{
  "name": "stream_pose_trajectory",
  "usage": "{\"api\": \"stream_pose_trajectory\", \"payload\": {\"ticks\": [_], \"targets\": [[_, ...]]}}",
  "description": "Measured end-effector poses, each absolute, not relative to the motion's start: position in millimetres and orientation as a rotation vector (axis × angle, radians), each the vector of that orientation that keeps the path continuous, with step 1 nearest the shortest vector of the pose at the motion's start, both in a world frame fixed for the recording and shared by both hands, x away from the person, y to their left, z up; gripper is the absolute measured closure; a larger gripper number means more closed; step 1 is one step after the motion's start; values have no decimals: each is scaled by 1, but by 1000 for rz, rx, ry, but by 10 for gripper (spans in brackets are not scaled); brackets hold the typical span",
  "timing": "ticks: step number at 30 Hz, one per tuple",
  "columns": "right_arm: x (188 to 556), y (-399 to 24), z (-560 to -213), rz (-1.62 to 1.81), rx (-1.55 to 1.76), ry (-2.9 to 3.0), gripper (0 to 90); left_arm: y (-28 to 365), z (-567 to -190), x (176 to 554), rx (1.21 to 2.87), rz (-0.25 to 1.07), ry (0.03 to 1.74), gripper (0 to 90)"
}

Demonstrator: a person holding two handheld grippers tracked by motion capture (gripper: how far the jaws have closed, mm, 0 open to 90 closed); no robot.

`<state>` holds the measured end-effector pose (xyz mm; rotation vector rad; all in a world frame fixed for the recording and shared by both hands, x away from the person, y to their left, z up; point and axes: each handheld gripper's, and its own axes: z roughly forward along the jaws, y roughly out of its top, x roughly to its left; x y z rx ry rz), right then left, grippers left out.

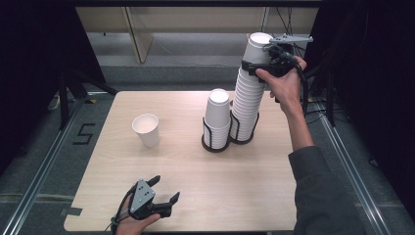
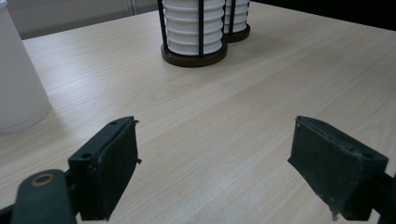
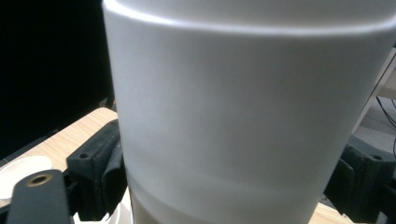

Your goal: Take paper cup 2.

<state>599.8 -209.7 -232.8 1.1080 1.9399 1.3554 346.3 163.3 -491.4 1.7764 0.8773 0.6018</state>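
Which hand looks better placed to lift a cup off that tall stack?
Right: the right gripper already clasps the top cup of the tall stack. The left gripper hangs open near the table's near edge.

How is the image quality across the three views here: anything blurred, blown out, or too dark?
High view: table evenly lit, surroundings fall to black. Left gripper view: table grain sharp, lone cup at the edge soft and cropped. Right gripper view: the top cup sits so close between the claw's jaws that it is out of focus, its upper edge glaring white.
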Motion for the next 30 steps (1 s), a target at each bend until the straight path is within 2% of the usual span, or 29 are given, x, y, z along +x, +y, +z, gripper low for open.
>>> {"api": "stream_pose_trajectory", "payload": {"ticks": [9,22,30], "targets": [[596,-212,-224,1379,1075,1901,173,163,-491,346,1792,597,874,144],[574,-214,-166,1408,1030,1778,182,162,-493,347,1806,599,871,144],[563,-215,-145,1427,1000,1743,185,161,-493,347,1802,595,867,144]]}}
